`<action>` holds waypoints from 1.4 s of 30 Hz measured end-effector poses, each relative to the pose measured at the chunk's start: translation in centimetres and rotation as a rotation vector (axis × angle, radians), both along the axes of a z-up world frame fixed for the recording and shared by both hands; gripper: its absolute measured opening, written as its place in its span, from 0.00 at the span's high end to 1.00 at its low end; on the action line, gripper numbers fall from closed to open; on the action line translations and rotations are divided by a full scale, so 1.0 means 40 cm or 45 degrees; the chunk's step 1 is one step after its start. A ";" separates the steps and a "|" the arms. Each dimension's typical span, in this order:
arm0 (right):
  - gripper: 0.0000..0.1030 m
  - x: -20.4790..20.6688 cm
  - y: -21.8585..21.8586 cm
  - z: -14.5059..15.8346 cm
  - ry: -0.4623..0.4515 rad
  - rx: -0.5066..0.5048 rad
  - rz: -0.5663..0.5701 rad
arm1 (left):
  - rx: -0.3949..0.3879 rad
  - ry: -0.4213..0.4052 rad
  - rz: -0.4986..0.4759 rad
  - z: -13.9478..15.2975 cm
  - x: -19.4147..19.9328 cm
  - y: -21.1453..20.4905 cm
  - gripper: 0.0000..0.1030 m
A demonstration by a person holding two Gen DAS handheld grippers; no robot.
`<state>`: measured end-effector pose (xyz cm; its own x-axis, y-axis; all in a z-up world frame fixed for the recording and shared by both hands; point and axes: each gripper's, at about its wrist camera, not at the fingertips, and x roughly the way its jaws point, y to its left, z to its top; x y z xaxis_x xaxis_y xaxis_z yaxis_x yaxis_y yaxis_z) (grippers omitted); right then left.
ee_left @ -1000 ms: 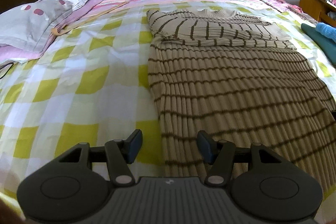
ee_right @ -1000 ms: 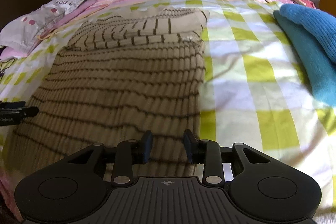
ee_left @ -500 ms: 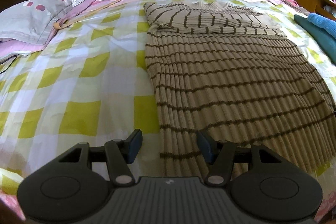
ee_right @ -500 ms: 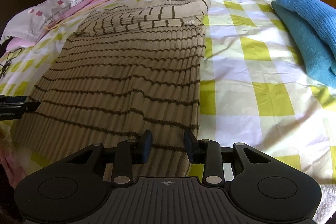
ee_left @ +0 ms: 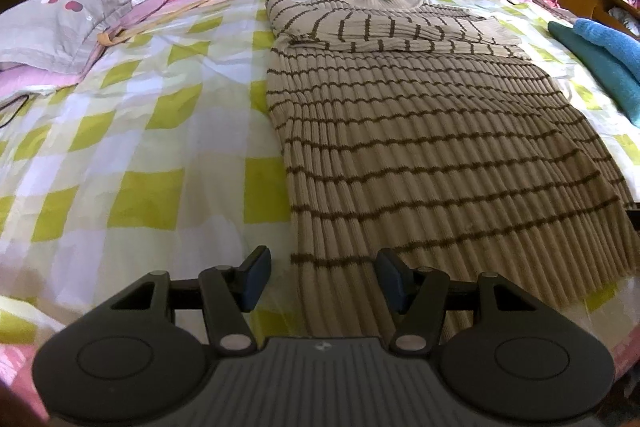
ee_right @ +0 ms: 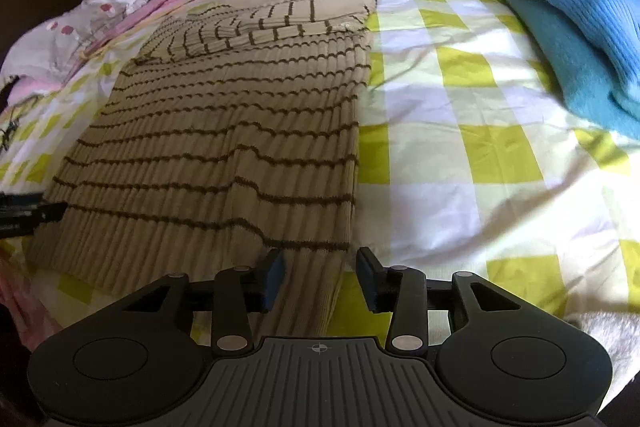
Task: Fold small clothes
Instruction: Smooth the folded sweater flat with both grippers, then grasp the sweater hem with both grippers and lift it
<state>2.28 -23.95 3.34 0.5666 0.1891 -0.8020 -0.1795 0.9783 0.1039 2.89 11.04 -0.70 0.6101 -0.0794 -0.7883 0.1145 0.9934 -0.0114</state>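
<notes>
Left gripper (ee_left: pixel 320 281) stands wide and empty over the near left hem corner of the striped sweater (ee_left: pixel 420 147). Right gripper (ee_right: pixel 320 277), narrower, jaws opening, empty, straddles the right corner. Sweater lies flat on the checked bedspread (ee_left: pixel 140 155), sleeves already folded across the chest, presumably so the hem can be lifted away from the person.

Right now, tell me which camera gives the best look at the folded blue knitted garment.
The right wrist view: the folded blue knitted garment fills its upper right, showing the ribbed knit and the stacked layers on the yellow-checked bedsheet. The left wrist view catches only a cropped strip of it at the right edge.
</notes>
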 end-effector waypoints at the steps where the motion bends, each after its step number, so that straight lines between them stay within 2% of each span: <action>1: 0.61 0.000 -0.005 0.000 0.003 0.015 -0.009 | -0.005 0.003 -0.005 -0.001 -0.004 -0.001 0.38; 11: 0.62 0.004 -0.013 -0.001 0.031 0.092 0.005 | -0.057 0.027 -0.060 -0.001 -0.029 -0.006 0.39; 16: 0.64 0.005 -0.050 0.001 0.067 0.182 -0.069 | -0.080 0.039 -0.057 -0.002 -0.025 -0.001 0.40; 19: 0.66 0.000 -0.041 -0.001 0.075 0.144 -0.035 | -0.076 0.043 -0.067 -0.002 -0.027 -0.006 0.41; 23: 0.66 0.000 -0.026 -0.001 0.114 0.196 -0.006 | -0.110 0.057 -0.068 -0.002 -0.028 0.002 0.41; 25: 0.66 0.004 -0.017 -0.008 0.116 0.178 0.003 | -0.122 0.072 -0.063 -0.006 -0.021 0.004 0.41; 27: 0.72 0.006 -0.014 -0.007 0.116 0.170 0.012 | -0.119 0.082 -0.063 -0.005 -0.018 0.002 0.41; 28: 0.86 0.007 -0.016 -0.004 0.118 0.177 0.011 | -0.115 0.084 -0.066 -0.003 -0.018 0.001 0.41; 29: 0.92 0.009 -0.023 -0.004 0.130 0.195 0.002 | -0.109 0.084 -0.068 -0.002 -0.019 0.001 0.44; 31: 0.94 0.012 -0.041 -0.006 0.161 0.278 -0.034 | -0.117 0.080 -0.061 0.001 -0.019 0.007 0.55; 33: 0.94 0.007 -0.057 -0.001 0.153 0.347 -0.055 | -0.160 0.087 -0.039 0.007 -0.017 0.021 0.77; 34: 0.94 0.004 -0.067 0.005 0.145 0.404 -0.064 | -0.217 0.101 -0.025 0.011 -0.013 0.032 0.82; 37: 0.95 -0.002 -0.086 0.033 0.101 0.567 -0.071 | -0.318 0.104 -0.004 0.018 -0.004 0.045 0.84; 42: 0.95 0.010 -0.095 0.079 0.011 0.684 -0.084 | -0.439 0.058 0.008 0.039 0.009 0.052 0.87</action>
<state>2.69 -27.74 6.51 0.5851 0.5378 -0.6070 -0.1163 0.7964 0.5935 3.23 13.11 0.86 0.5764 -0.3421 -0.7421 0.1000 0.9309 -0.3514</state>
